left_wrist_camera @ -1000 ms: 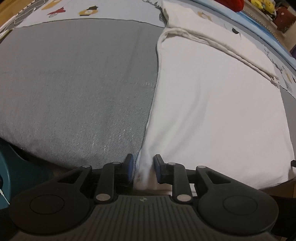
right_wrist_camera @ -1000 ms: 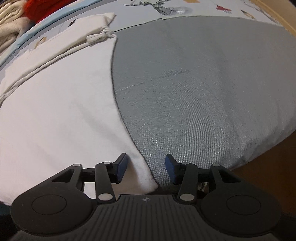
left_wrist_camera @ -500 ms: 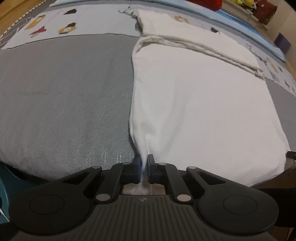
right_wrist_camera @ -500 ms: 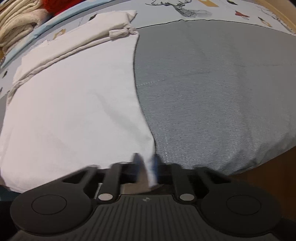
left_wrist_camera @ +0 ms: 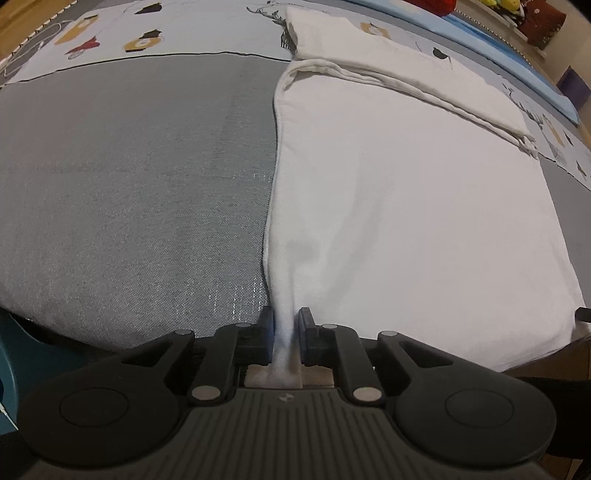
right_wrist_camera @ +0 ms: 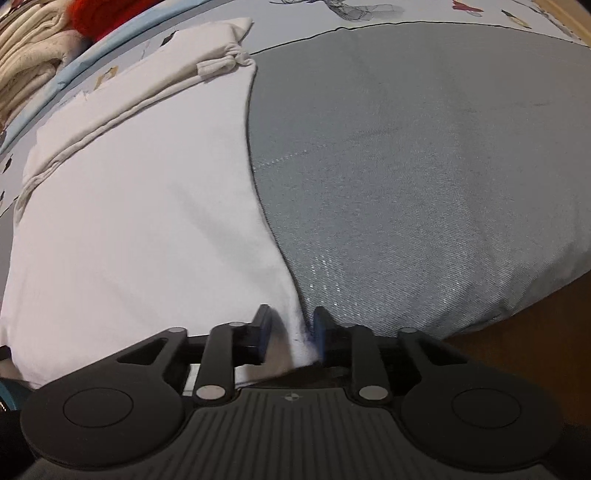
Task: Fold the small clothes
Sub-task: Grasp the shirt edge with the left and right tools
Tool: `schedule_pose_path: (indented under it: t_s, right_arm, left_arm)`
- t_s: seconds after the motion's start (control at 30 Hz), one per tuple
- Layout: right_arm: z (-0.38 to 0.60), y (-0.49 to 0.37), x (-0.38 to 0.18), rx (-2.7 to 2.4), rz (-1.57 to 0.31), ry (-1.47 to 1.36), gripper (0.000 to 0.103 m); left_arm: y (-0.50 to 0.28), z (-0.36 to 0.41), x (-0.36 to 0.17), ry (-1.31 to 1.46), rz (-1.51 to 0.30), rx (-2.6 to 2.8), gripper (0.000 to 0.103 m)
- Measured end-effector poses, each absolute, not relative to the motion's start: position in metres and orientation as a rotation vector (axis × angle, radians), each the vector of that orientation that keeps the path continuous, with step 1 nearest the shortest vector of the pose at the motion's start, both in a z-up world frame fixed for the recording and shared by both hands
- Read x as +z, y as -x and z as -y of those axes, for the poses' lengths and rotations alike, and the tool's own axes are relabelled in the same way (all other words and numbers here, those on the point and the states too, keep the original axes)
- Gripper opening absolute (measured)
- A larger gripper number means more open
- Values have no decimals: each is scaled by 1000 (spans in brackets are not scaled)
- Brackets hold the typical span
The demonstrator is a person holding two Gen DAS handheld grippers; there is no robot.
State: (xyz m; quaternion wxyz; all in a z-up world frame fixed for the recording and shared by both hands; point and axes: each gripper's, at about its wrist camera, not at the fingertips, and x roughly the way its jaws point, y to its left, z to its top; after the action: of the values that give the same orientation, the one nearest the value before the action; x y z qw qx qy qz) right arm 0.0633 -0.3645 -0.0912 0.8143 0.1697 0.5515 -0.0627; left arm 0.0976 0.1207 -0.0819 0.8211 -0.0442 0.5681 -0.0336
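White garment (left_wrist_camera: 406,206): one item, lying flat on the grey cushion (left_wrist_camera: 129,192), which sits on a printed play mat (left_wrist_camera: 166,33). Its near hem runs along the cushion's near edge and hangs slightly over it; its far end is already turned back into a narrow folded band (left_wrist_camera: 406,77) near the cushion's far edge.

Left hand-held gripper (left_wrist_camera: 286,328): you have it at the garment's near left corner, cloth bunched into a ridge between the pads. The jaws are easing apart, yet the pads press the fabric on both sides, so the corner reads as gripped.

Right hand-held gripper (right_wrist_camera: 290,332): at the near right corner, jaws opening. Cloth stands between them against the right pad, with a gap at the left pad, so this corner reads as released.

Purpose, as judged: you take both near corners so the hem can be carried evenly toward the far band; the right side likely needs re-gripping first.

Condition: plain white knit, smooth, unprinted, side edges hemmed, one shallow crease rising from the left corner.
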Motion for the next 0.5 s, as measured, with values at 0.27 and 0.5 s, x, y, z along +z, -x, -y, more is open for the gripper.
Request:
schedule_pose_path:
  t_s: [0.27, 0.5]
  right_arm:
    - [354, -67, -91, -117, -1173, -297, 31]
    - [353, -69, -91, -96, -1174, -277, 17]
  left_arm:
    - [-98, -122, -83, 103, -1217, -49, 13]
    - [-98, -119, -84, 98, -1219, -59, 13]
